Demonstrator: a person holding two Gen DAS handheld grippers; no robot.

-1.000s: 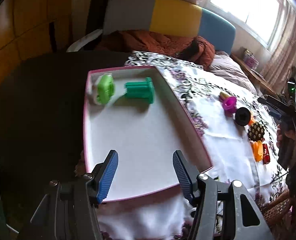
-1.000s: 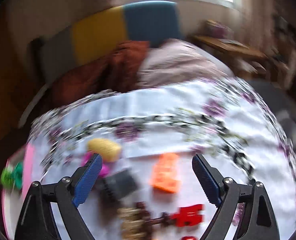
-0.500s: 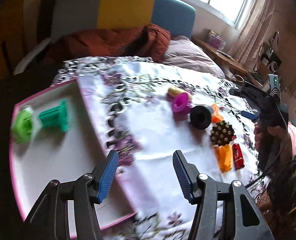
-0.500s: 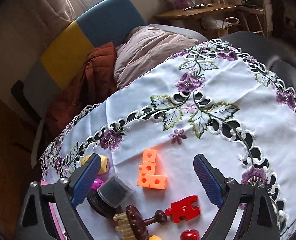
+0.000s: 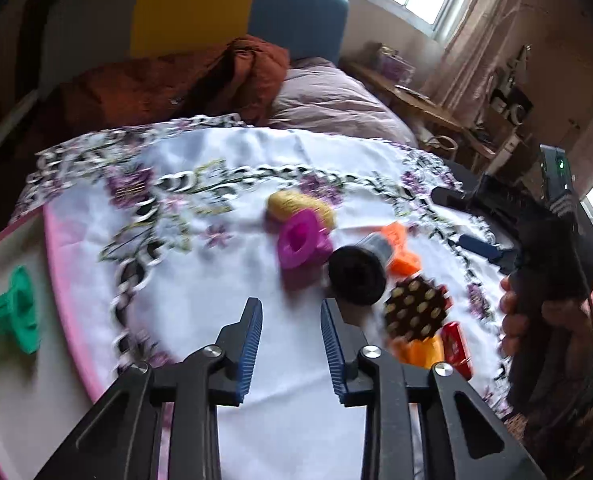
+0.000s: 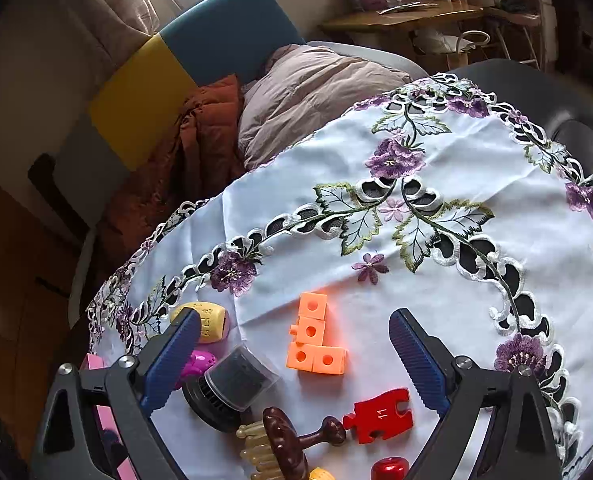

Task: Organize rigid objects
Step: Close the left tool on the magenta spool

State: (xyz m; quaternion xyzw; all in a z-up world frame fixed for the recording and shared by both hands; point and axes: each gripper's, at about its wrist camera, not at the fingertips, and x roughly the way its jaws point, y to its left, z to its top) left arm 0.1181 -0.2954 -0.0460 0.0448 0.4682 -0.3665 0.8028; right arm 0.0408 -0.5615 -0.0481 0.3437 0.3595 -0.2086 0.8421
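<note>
Small rigid objects lie on the embroidered tablecloth [image 6: 436,272]: a magenta piece [image 5: 302,238], a yellow block [image 5: 296,205], a black capped cylinder [image 5: 358,270], an orange block shape [image 6: 316,340], a brown massage brush [image 5: 414,312] and a red puzzle piece [image 6: 380,414]. My left gripper [image 5: 291,324] is open and empty, just short of the black cylinder. My right gripper [image 6: 294,344] is open wide and empty, above the orange blocks. A pink-rimmed white tray [image 5: 62,280] at the left holds a green spool [image 5: 14,314].
A red cylinder [image 6: 388,470] and an orange-yellow piece [image 5: 418,350] lie near the table's front. A bed with a brown quilt [image 5: 176,80] and pillow lies beyond the table. The right hand and its gripper [image 5: 552,264] show at the right of the left wrist view.
My left gripper has swung right from over the tray towards the cluster of objects, its jaws slightly narrower. My right gripper has steadied over the orange blocks.
</note>
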